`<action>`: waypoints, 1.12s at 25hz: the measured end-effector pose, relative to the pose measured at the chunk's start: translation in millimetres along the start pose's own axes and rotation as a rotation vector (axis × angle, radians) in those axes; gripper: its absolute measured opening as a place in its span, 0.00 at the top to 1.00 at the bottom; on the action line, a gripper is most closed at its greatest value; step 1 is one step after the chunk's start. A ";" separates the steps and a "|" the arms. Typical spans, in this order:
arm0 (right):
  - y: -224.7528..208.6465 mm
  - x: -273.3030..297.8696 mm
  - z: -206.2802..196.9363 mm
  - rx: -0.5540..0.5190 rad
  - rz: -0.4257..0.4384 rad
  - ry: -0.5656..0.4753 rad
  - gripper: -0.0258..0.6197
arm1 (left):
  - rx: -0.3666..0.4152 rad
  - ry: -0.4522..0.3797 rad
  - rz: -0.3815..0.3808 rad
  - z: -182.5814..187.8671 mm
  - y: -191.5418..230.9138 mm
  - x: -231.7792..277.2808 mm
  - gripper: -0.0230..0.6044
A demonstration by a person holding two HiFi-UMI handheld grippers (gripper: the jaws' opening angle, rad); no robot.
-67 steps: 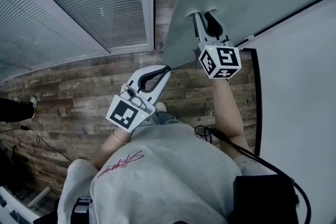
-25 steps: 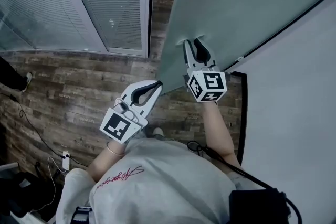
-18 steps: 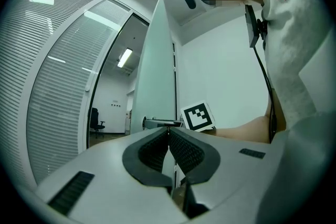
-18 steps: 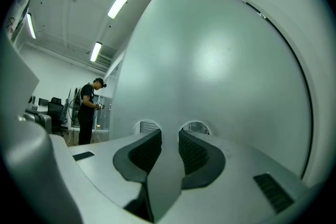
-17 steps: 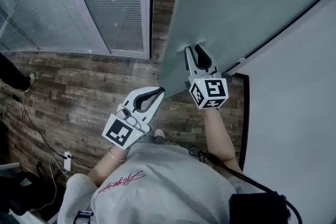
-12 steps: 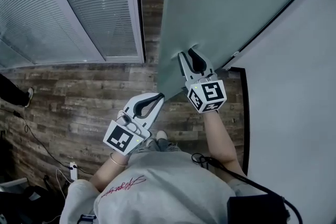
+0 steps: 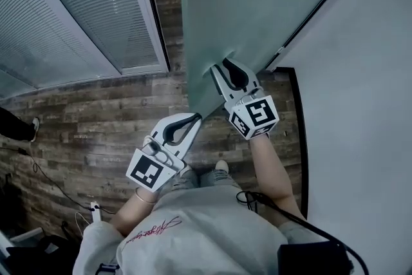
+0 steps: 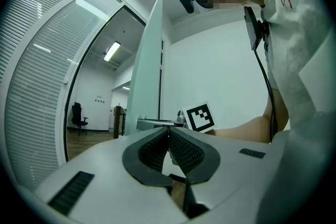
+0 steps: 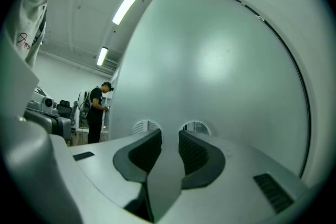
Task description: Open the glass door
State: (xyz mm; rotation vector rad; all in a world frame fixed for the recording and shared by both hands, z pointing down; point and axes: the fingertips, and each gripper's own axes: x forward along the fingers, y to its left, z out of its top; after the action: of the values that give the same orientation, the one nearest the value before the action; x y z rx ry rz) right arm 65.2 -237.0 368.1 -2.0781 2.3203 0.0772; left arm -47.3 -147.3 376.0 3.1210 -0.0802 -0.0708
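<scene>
Head view: a frosted glass door (image 7: 244, 3) fills 12 o'clock, its free edge standing out over the brown wood-plank floor (image 7: 96, 119). The right gripper (image 7: 223, 65) points into the door's face just inside that edge. At 7 o'clock of it, well clear of the glass, the left gripper (image 7: 196, 116) hangs with its tips together. A glass partition with grey slatted blinds (image 7: 77, 9) runs across 10 o'clock, and a plain white wall (image 7: 360, 74) takes 3 o'clock. The person's grey shirt (image 7: 206, 228) and a black cable (image 7: 270, 203) sit at 6 o'clock.

Left gripper view: the ribbed black pads (image 8: 181, 150) meet at their tips with nothing between them. The door rises nearly edge-on at 12 o'clock, angled out from the white wall. The right gripper's marker cube shows just right of it. A black office chair (image 8: 77, 115) stands far off at 9 o'clock.

Right gripper view: the door's pale face fills the frame. The jaws stand fairly wide, clamped on a flat grey handle (image 9: 165, 176) that fills the gap between the pads. Two round patches showing slats sit just behind the jaw tips. A person in black clothes (image 9: 96, 113) stands at 9 o'clock.
</scene>
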 end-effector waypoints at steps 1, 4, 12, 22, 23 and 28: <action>0.6 -4.8 -1.2 0.000 0.003 0.003 0.79 | 0.000 -0.004 0.008 -0.2 -4.3 1.1 0.93; 3.3 -19.3 -3.7 0.001 0.013 0.016 0.79 | 0.002 -0.020 0.044 1.0 -18.4 5.3 0.93; 6.0 -40.0 -4.9 0.002 0.097 0.020 0.79 | 0.002 -0.050 0.196 0.8 -42.5 23.2 0.93; 10.6 -62.0 -2.0 0.008 0.191 0.029 0.79 | 0.004 -0.082 0.359 4.1 -72.3 34.5 0.93; 10.7 -62.0 -0.9 0.007 0.196 0.028 0.79 | 0.006 -0.084 0.362 4.6 -73.5 35.6 0.93; 12.3 -70.7 -1.8 0.007 0.198 0.031 0.79 | 0.003 -0.072 0.329 0.8 -89.8 35.1 0.93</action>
State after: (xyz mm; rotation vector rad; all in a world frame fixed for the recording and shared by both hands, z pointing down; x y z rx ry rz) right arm 60.8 -165.5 373.8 -1.8527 2.5333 0.0412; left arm -7.8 -59.4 371.8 3.0593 -0.5907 -0.1762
